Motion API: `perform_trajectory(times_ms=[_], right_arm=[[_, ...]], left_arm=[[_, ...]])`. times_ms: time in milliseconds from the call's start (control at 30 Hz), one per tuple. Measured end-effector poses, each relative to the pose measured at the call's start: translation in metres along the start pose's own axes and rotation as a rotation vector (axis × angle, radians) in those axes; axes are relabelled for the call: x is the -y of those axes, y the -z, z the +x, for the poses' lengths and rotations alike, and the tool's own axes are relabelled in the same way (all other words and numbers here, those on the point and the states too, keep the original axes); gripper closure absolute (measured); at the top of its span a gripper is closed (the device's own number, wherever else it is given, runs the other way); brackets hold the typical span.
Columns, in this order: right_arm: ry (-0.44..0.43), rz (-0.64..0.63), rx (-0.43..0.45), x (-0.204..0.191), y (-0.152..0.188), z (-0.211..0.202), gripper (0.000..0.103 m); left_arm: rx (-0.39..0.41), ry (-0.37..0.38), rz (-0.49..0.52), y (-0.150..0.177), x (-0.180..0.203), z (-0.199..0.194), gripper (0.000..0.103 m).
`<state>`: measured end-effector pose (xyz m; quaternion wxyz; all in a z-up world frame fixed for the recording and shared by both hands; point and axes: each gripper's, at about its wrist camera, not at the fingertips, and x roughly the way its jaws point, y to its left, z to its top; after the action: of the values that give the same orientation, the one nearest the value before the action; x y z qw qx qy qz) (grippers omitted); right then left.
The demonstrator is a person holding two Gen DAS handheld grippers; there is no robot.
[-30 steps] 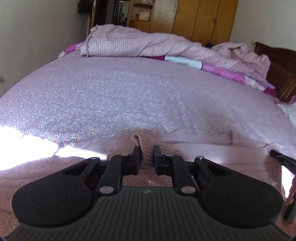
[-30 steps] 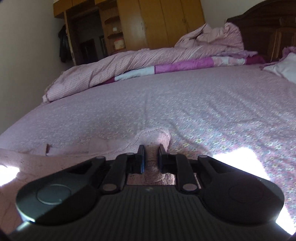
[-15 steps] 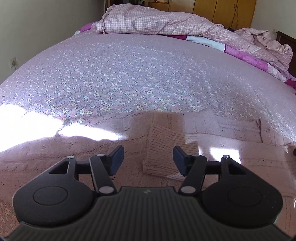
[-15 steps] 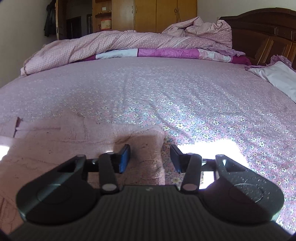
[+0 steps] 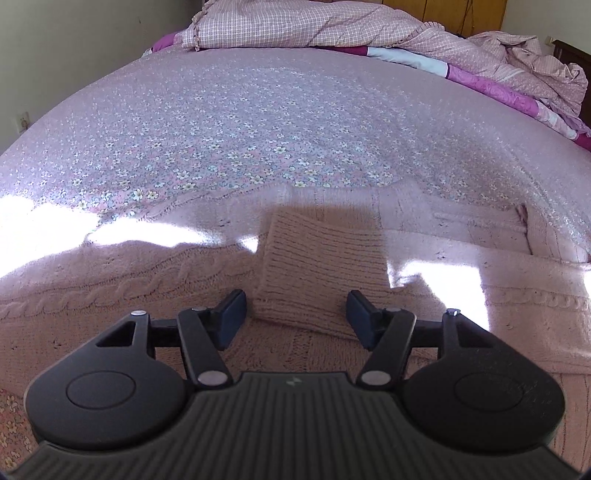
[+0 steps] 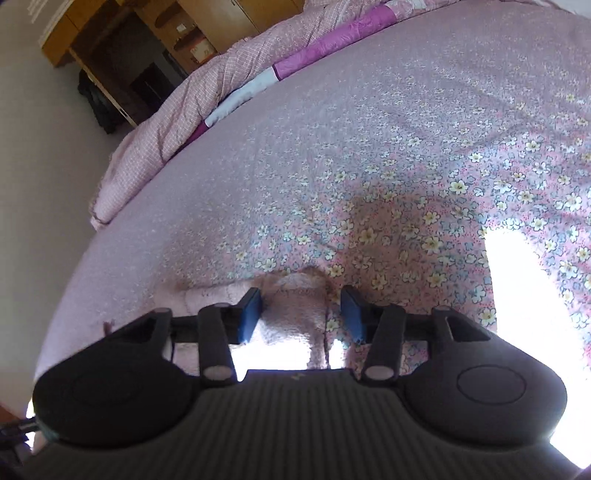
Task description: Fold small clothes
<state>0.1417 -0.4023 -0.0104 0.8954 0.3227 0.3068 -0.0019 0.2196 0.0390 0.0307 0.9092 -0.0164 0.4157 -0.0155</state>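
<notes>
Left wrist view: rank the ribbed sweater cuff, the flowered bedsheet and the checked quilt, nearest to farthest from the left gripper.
1. Ribbed sweater cuff, just ahead of the open left gripper.
2. Flowered bedsheet, beyond the sweater, mid-frame.
3. Checked quilt, heaped along the bed's far edge.

Both grippers let go now: left gripper (image 5: 293,314) spread wide, ribbed cuff (image 5: 321,273) lying flat on sweater (image 5: 110,295). Right gripper (image 6: 301,314) spread too, tilted, shifted out to sweater's edge.
</notes>
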Motion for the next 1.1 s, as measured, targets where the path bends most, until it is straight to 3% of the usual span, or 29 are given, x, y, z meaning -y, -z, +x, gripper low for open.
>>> perform_trajectory(times_ms=[67, 167, 233, 300, 333, 500, 567, 800, 1100], right_arm=[[-0.037, -0.03, -0.014, -0.007, 0.004, -0.002, 0.087], [0.01, -0.216, 0.105, -0.038, 0.016, -0.021, 0.088], [0.093, -0.325, 0.152, -0.057, 0.025, -0.024, 0.088], [0.249, -0.422, 0.118, -0.065, 0.027, -0.004, 0.087], [0.311, -0.445, 0.077, -0.065, 0.029, 0.01, 0.086], [0.418, -0.469, 0.128, -0.069, 0.031, 0.016, 0.057], [0.42, -0.446, 0.129, -0.069, 0.03, 0.007, 0.052], [0.429, -0.48, 0.141, -0.083, 0.037, -0.037, 0.052], [0.302, -0.463, 0.12, -0.123, 0.052, -0.095, 0.052]], left_arm=[[-0.001, -0.006, 0.002, 0.0, 0.001, 0.0, 0.034], [0.0, -0.013, 0.01, 0.0, 0.002, 0.001, 0.033], [0.0, -0.024, 0.015, 0.0, 0.004, 0.004, 0.031], [0.0, -0.036, 0.013, 0.0, 0.007, 0.005, 0.03], [-0.001, -0.04, 0.01, -0.001, 0.008, 0.005, 0.03], [-0.009, -0.027, -0.028, 0.0, -0.001, -0.008, 0.03], [0.0, -0.035, -0.046, 0.002, -0.008, -0.021, 0.03], [-0.025, -0.081, -0.158, 0.01, -0.04, -0.056, 0.03], [-0.017, -0.116, -0.301, 0.028, -0.09, -0.099, 0.03]])
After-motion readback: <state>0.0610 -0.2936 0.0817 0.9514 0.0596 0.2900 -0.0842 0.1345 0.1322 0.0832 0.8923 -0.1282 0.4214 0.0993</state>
